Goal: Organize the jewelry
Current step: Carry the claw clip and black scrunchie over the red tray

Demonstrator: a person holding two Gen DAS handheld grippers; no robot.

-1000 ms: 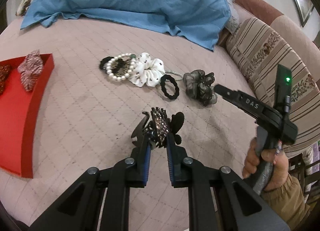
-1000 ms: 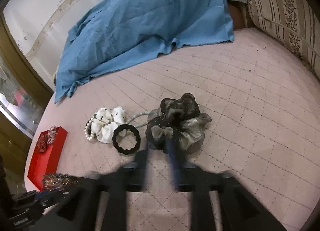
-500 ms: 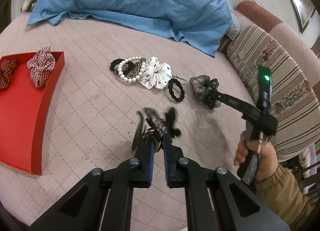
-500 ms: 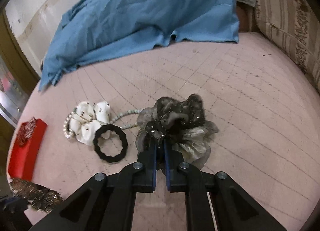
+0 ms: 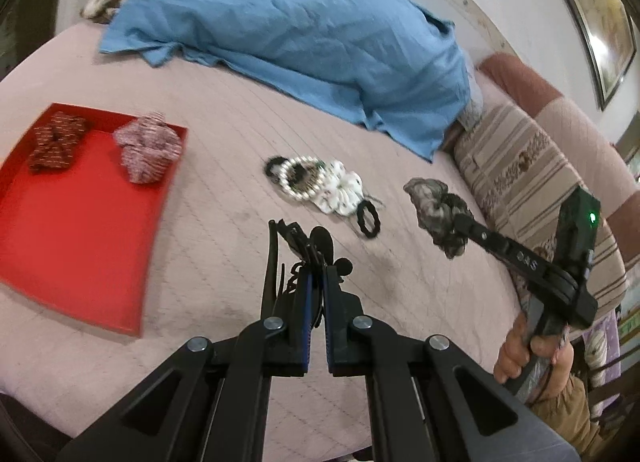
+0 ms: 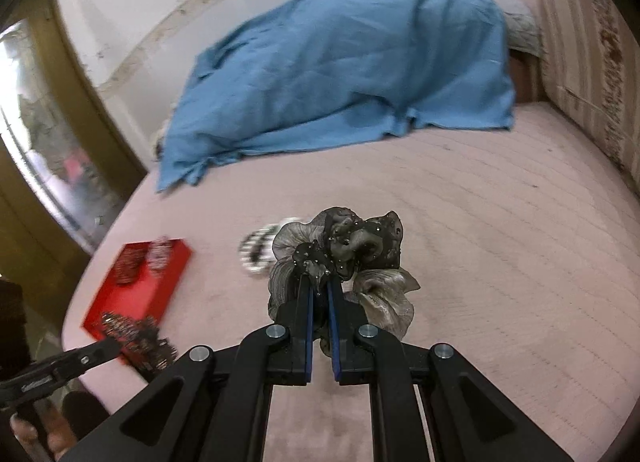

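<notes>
Fingers [image 5: 317,262] pinching hair claw [image 5: 296,250], others [image 6: 320,282] pinching grey scrunchie [image 6: 344,246], probably bound for red tray [image 5: 80,229].

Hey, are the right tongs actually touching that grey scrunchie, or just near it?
Touching. The right wrist view shows the right tongs shut on the grey scrunchie, its fabric pinched between the blue pads and bunching around the tips.
</notes>
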